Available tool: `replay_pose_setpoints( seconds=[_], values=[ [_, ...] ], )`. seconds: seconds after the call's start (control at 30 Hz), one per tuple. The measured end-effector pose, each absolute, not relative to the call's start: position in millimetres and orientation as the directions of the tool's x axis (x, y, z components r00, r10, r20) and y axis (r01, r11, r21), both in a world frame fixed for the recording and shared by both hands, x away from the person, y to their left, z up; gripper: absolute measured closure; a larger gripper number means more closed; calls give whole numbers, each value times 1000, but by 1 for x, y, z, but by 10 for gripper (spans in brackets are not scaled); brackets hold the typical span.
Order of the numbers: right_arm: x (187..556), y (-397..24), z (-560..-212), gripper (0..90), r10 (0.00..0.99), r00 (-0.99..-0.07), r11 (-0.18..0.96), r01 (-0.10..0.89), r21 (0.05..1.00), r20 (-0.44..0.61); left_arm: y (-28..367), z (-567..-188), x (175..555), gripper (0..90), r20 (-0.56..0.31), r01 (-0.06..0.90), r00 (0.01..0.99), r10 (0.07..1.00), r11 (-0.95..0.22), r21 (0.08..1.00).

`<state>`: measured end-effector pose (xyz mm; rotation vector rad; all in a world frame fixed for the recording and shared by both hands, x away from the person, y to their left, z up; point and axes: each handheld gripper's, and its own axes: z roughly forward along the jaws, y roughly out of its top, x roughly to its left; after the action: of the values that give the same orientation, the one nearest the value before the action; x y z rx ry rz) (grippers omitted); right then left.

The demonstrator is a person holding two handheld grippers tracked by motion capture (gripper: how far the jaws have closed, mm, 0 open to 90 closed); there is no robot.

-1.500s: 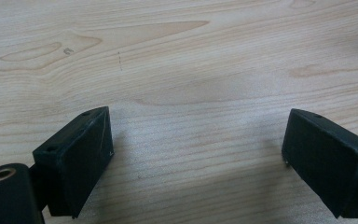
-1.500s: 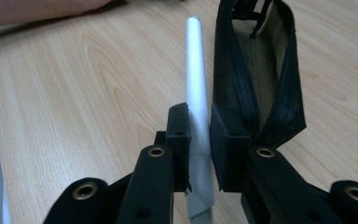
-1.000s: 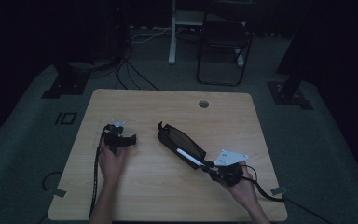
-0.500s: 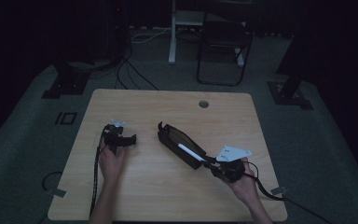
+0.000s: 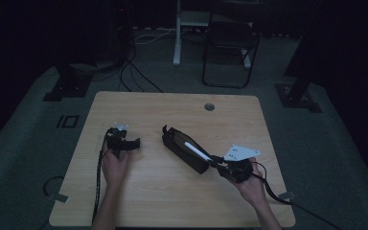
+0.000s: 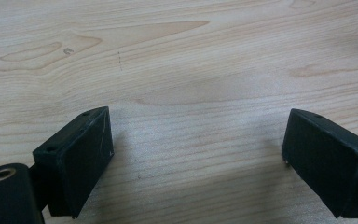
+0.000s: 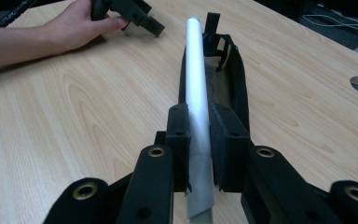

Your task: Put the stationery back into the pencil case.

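— What's hard to make out here?

— The high view is dim. The black pouch [image 5: 184, 149] on the wooden table [image 5: 172, 201] reads as a dark long shape, and its inside is lost in shadow. In the right gripper view the near end of the white pen [image 7: 196, 98] is cut off at the bottom edge, and the pouch's near end sits hidden behind the jaws.

— How does the pen look?

— A slim, smooth, white-grey tube with a rounded far tip. The pouch is black fabric, long and narrow, its top open, with a strap or tab at the far end.

— And where is it against the right gripper [image 5: 219, 162]?

— Clamped between its two black pads, which press on the pen's sides near its near end. The shaft runs away from the jaws, slanting over the open pouch, its far tip above the pouch's far part.

— The left gripper [image 5: 135, 142]?

— Resting on the table well apart from the pouch, jaws spread wide over bare wood.
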<state>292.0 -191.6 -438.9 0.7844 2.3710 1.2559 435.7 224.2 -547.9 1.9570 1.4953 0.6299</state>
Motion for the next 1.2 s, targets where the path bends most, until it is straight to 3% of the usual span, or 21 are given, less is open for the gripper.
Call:
replay_pose_setpoints(
  seconds=[1.2],
  values=[
    [322, -182, -434, 787, 648, -761, 421, 320, 849, -34, 224, -548, 436, 91, 17, 687, 255, 967, -193, 700]
  ],
)
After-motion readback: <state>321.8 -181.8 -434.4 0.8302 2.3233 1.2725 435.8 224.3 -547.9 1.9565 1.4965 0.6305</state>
